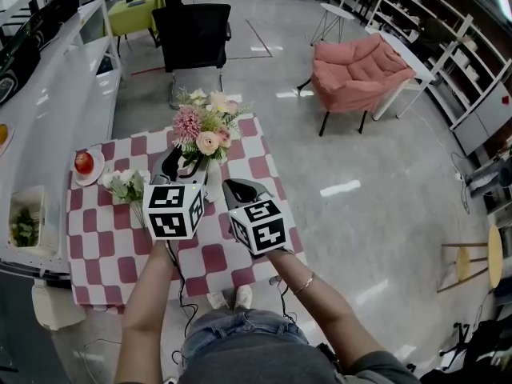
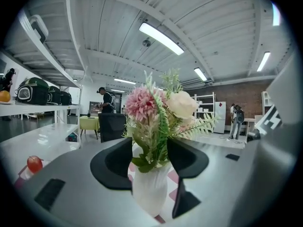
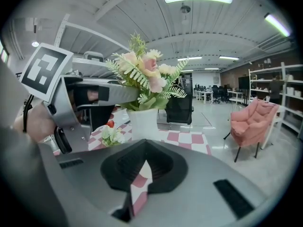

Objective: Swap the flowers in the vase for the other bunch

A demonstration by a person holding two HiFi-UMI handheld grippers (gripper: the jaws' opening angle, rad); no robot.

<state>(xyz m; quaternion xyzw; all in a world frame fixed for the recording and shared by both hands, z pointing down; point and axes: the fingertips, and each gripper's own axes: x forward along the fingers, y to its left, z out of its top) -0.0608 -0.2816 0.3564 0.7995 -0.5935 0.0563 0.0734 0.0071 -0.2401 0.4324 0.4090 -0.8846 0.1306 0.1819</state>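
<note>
A white vase (image 1: 213, 181) holding a pink and cream flower bunch (image 1: 205, 128) stands on the red-and-white checked table (image 1: 240, 262). My left gripper (image 1: 186, 166) is at the vase mouth, level with the stems. In the left gripper view its jaws (image 2: 150, 157) stand open on either side of the stems (image 2: 152, 150), above the vase (image 2: 149, 188), and the pads do not press on them. My right gripper (image 1: 240, 189) hangs just right of the vase, shut and empty (image 3: 144, 148). The other bunch, white flowers (image 1: 125, 185), lies on the cloth to the left.
A red apple (image 1: 84, 162) sits on a plate at the table's left edge. A white counter (image 1: 48, 110) with a container of greens (image 1: 24, 226) runs along the left. Beyond the table stand a black chair (image 1: 192, 34) and a pink armchair (image 1: 360, 70).
</note>
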